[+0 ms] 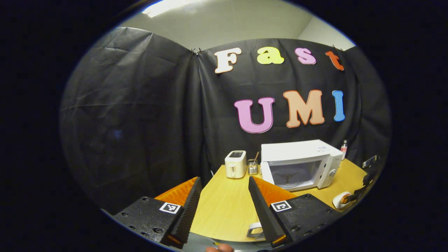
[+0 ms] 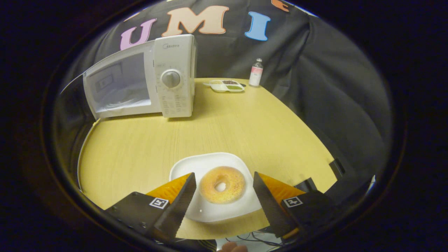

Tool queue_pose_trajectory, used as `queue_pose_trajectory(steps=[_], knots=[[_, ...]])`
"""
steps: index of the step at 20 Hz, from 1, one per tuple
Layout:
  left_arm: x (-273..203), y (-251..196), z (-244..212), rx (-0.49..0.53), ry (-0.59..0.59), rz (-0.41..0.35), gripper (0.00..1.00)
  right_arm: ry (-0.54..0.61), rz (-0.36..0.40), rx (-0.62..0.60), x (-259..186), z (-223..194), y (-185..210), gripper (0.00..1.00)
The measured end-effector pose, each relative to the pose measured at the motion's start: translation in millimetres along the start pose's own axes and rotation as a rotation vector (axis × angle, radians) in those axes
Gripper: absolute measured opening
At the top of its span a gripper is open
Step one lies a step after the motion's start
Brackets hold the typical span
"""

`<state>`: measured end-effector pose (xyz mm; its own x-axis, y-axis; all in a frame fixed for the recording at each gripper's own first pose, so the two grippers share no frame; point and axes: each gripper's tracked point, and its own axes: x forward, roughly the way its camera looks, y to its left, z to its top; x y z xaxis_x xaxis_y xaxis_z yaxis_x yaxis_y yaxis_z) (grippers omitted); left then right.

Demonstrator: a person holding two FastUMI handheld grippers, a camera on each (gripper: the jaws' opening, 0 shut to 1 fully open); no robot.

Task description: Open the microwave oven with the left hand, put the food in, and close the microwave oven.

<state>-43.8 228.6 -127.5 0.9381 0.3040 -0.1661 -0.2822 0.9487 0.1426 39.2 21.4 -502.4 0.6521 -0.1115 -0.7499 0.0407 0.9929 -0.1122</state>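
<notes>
A white microwave (image 1: 301, 164) stands at the back of the wooden table (image 1: 227, 206) with its door closed; in the right gripper view the microwave (image 2: 143, 78) sits at the upper left. A golden bagel (image 2: 222, 184) lies on a white plate (image 2: 210, 210) near the table's front edge. My right gripper (image 2: 224, 182) hangs open over the plate, its fingers on either side of the bagel and apart from it. My left gripper (image 1: 224, 183) is open above the near table, well short of the microwave. In the left gripper view, the plate (image 1: 338, 201) and the right gripper show at the right.
A white toaster (image 1: 235, 163) and a small glass jar (image 1: 252, 167) with sticks stand left of the microwave. A small bottle (image 2: 256, 72) and a divided dish (image 2: 226, 85) sit at the table's far side. Black cloth walls surround the table.
</notes>
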Motion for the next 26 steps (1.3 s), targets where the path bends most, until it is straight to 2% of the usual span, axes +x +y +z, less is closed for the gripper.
queue_pose_trajectory(steps=[2,4,9,10,11,16,17,18,19,20,21,26], knots=[[-0.5,-8.8,10.2,0.012,-0.022,-0.015,1.00,0.010,-0.003,-0.003,3.4,-4.4,1.6,0.98],[6.2,-12.7,7.9,0.027,-0.018,-0.023,0.96,0.020,-0.002,-0.007,7.5,-7.9,4.2,0.98],[14.7,-14.8,9.4,0.016,-0.002,-0.017,0.97,0.043,-0.007,0.012,12.6,-15.1,4.8,0.99],[14.6,-14.7,11.1,0.007,-0.001,-0.016,1.00,0.042,0.003,0.022,13.1,-14.3,7.3,0.98],[15.8,-14.4,12.6,0.000,-0.004,-0.012,0.97,0.044,0.002,0.023,12.8,-13.8,7.9,0.96],[20.1,-15.2,16.3,0.013,-0.014,-0.020,0.97,0.034,0.012,0.013,14.2,-12.5,11.8,0.82],[20.9,-16.3,18.3,0.010,-0.018,-0.024,0.97,0.034,0.012,0.012,13.7,-12.5,12.1,0.77],[22.2,-17.5,20.4,0.009,-0.020,-0.030,1.00,0.037,0.015,0.013,13.1,-12.8,12.4,0.83],[23.3,-20.0,18.5,0.009,-0.018,-0.036,1.00,0.040,0.022,0.017,12.2,-12.9,14.4,0.77],[24.4,-21.3,18.3,0.007,-0.016,-0.040,0.96,0.041,0.032,0.026,12.1,-11.6,16.7,0.77],[24.4,-21.9,19.3,0.004,-0.017,-0.044,1.00,0.035,0.039,0.034,11.3,-8.2,18.0,0.77],[26.2,-25.6,20.7,0.000,-0.017,-0.054,1.00,-0.002,0.078,0.078,3.3,14.8,29.9,0.77]])
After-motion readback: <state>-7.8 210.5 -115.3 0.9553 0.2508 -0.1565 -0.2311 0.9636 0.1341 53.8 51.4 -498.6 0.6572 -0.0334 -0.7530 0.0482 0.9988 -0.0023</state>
